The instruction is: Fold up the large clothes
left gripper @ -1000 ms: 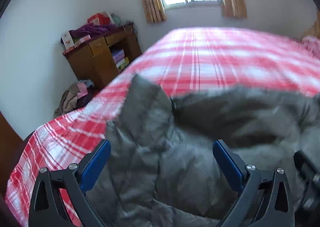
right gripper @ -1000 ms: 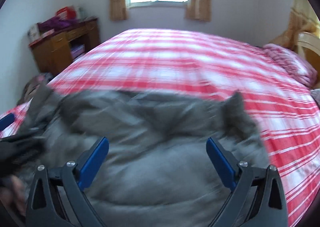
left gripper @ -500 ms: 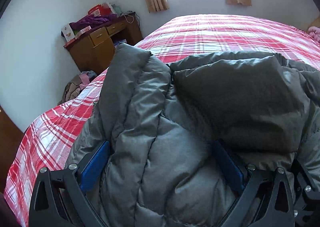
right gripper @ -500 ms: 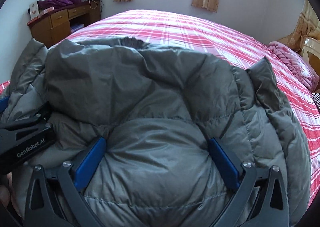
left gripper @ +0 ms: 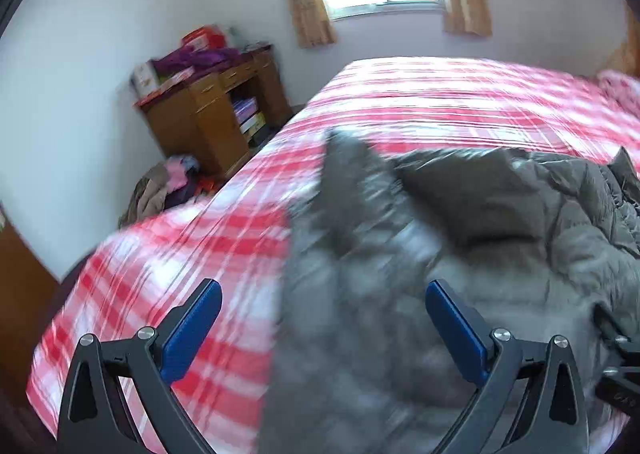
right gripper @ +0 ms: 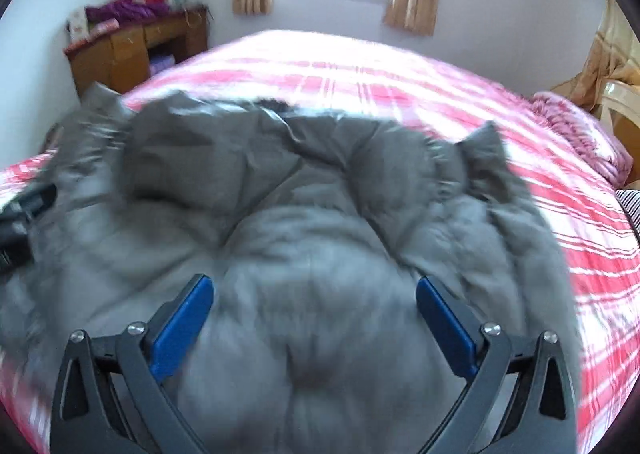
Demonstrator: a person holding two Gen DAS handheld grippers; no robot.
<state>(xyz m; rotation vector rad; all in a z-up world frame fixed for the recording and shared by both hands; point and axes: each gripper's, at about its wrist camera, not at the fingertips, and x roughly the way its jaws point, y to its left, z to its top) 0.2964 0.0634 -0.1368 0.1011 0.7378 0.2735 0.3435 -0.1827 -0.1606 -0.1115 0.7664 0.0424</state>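
A grey puffer jacket (left gripper: pixel 460 254) lies bunched on the near end of a red and white plaid bed (left gripper: pixel 440 102). It fills the middle of the right wrist view (right gripper: pixel 300 222). My left gripper (left gripper: pixel 322 330) is open and empty above the jacket's left edge. My right gripper (right gripper: pixel 314 318) is open and empty above the jacket's middle. The left gripper's body shows at the left edge of the right wrist view (right gripper: pixel 20 210). Both views are motion-blurred.
A wooden desk (left gripper: pixel 216 114) piled with boxes and purple cloth stands against the left wall. A heap of clothes (left gripper: pixel 160 190) lies on the floor beside it. A pink blanket (right gripper: pixel 580 134) and a cream chair (right gripper: pixel 620 102) are at the far right.
Both grippers have pulled up and back from the jacket, which looks smaller and lower now. The left gripper has shifted left, with bare bed under its left finger.
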